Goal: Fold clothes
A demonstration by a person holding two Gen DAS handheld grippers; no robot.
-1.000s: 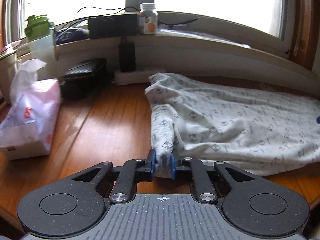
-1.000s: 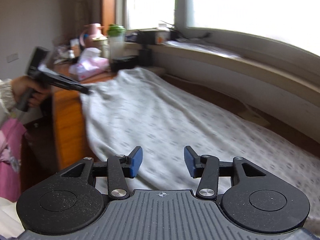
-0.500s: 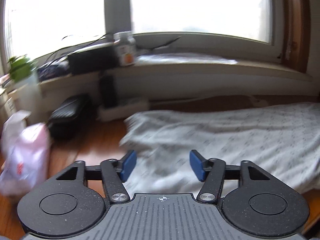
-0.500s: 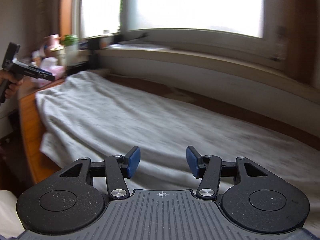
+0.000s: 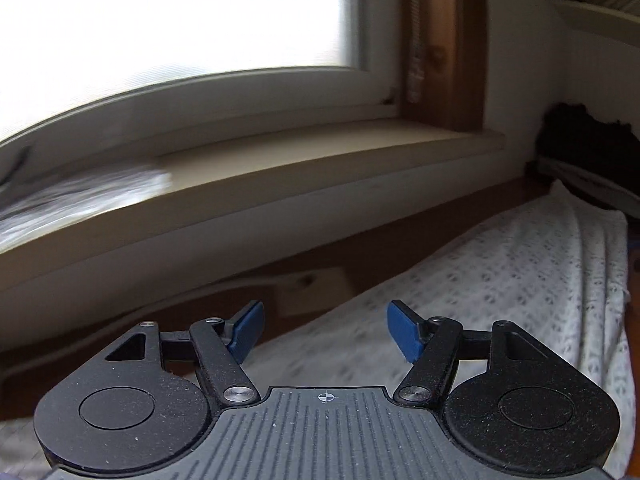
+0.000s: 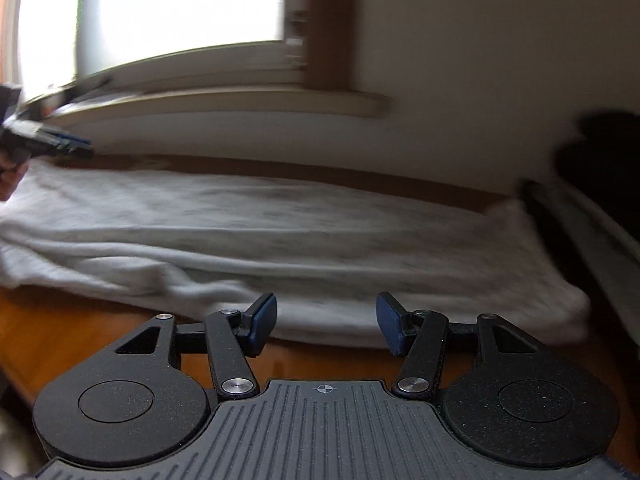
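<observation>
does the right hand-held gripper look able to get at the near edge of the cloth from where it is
Probably yes. The right hand-held gripper is open with nothing between its pads, having just opened wider, and the cloth's near edge lies right ahead on the table, nothing in between.

Bright window [image 5: 180,20], pale sill [image 5: 300,152], wooden table [image 6: 80,332], white wall [image 6: 480,60]

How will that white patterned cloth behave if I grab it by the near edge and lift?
The cloth will probably go limp and sag: it lies in soft folds and wrinkles along the wooden table. It looks thin, so likely light. Its far end may drag behind rather than rise with the edge.
</observation>
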